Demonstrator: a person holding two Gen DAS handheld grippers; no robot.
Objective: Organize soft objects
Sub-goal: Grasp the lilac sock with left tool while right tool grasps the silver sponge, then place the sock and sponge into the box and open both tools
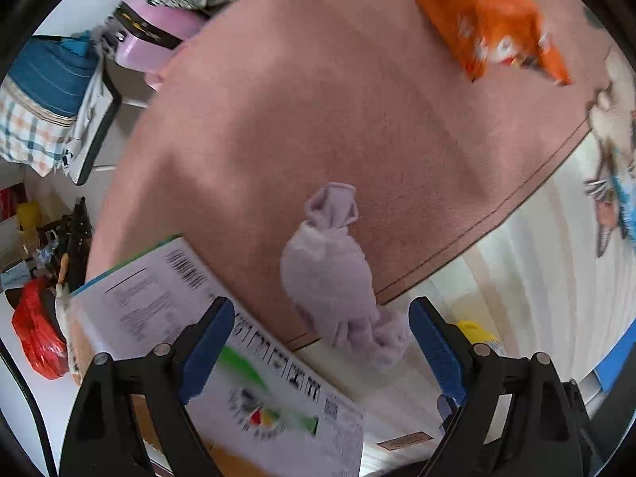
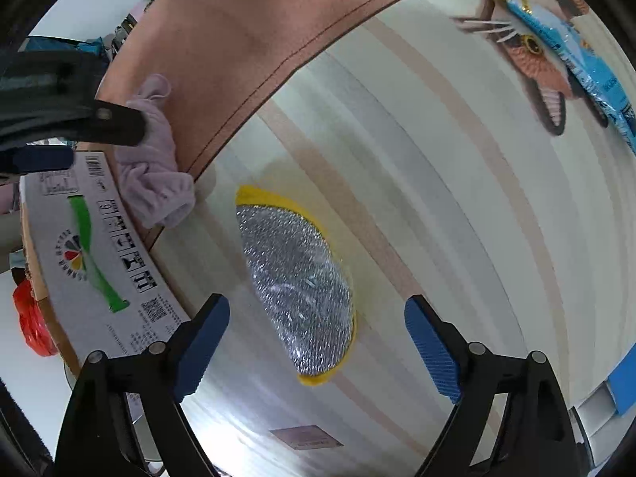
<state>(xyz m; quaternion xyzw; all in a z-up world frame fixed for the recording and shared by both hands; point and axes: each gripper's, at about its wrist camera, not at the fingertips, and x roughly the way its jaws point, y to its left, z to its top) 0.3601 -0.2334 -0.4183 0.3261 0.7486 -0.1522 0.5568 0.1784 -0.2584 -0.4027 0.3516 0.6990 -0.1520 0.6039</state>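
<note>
A pale lilac sock bundle (image 1: 338, 274) lies at the near edge of the pink blanket (image 1: 318, 99), partly over the striped sheet. My left gripper (image 1: 322, 342) is open just above and in front of it, touching nothing. In the right wrist view the sock (image 2: 153, 167) sits beside the left gripper's black finger (image 2: 115, 119). A yellow sponge with a silver scouring face (image 2: 298, 278) lies on the striped sheet (image 2: 457, 198). My right gripper (image 2: 318, 342) is open over its near end, jaws on either side, empty.
A white cardboard box (image 1: 179, 318) with green print stands at the bed's left edge, also in the right wrist view (image 2: 99, 262). An orange snack bag (image 1: 493, 28) lies far on the blanket. A blue packet (image 2: 576, 59) rests on a cat-print cushion (image 2: 532, 63). Clutter and a red bag (image 1: 37, 338) sit left.
</note>
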